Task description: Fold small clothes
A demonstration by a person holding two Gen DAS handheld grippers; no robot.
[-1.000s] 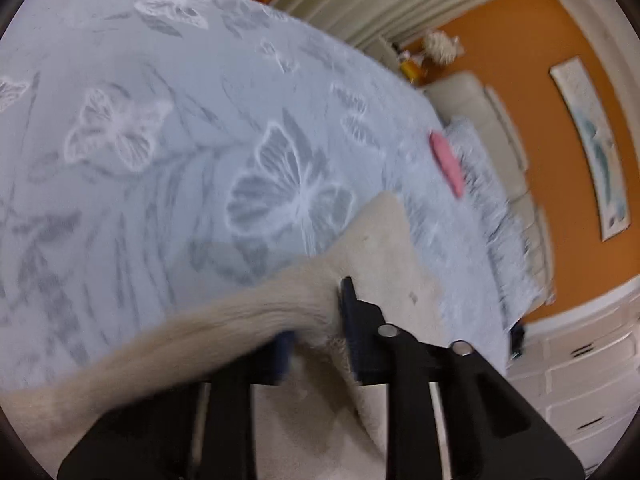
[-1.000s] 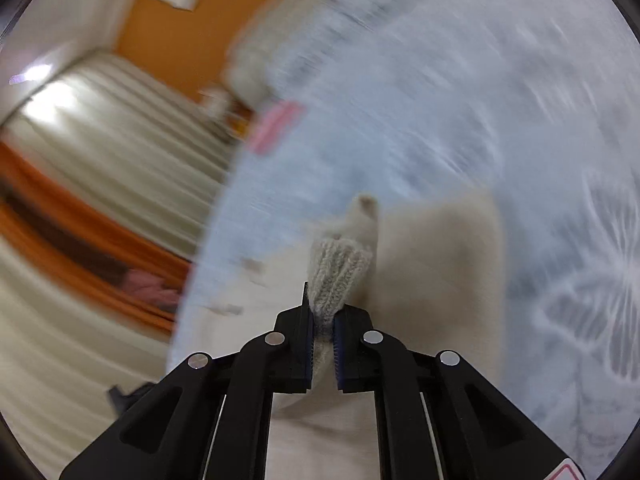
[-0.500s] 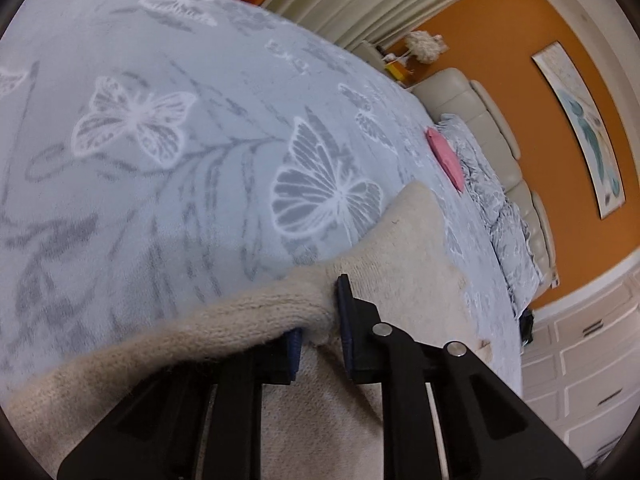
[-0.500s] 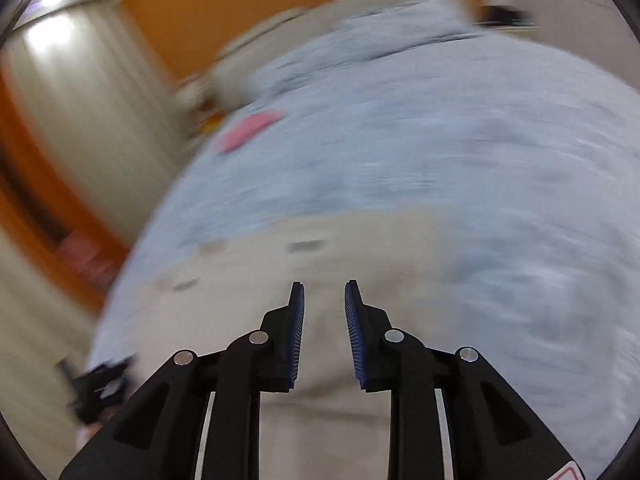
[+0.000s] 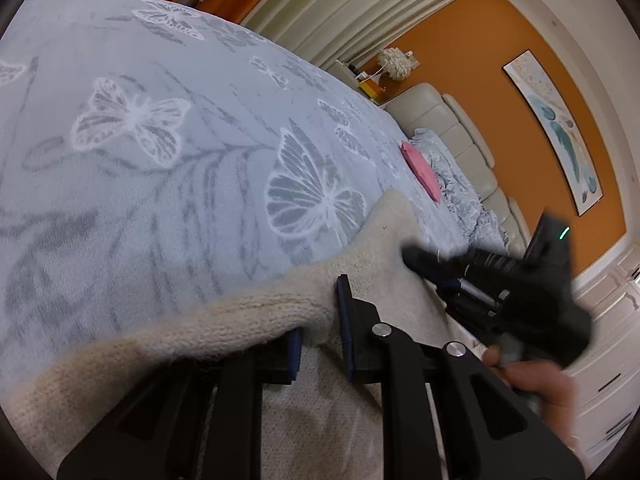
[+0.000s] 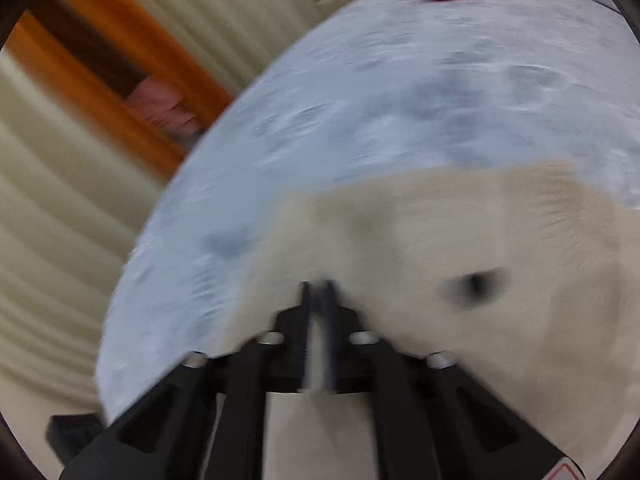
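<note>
Fingers pinch cream knit garment fold, lengthwise across bedspread

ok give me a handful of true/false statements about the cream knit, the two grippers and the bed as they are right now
1. The left gripper is clamped on a fold of the cream knit garment. True.
2. The garment lies on a plain white sheet. False: it lies on a pale blue bedspread patterned with butterflies.
3. The right gripper stands wide open. False: its jaws are nearly together, having just closed; blur hides whether fabric is pinched.
4. A pink item lies on the bed beyond the garment. True.
5. The wall behind the headboard is green. False: the wall is orange.
</note>
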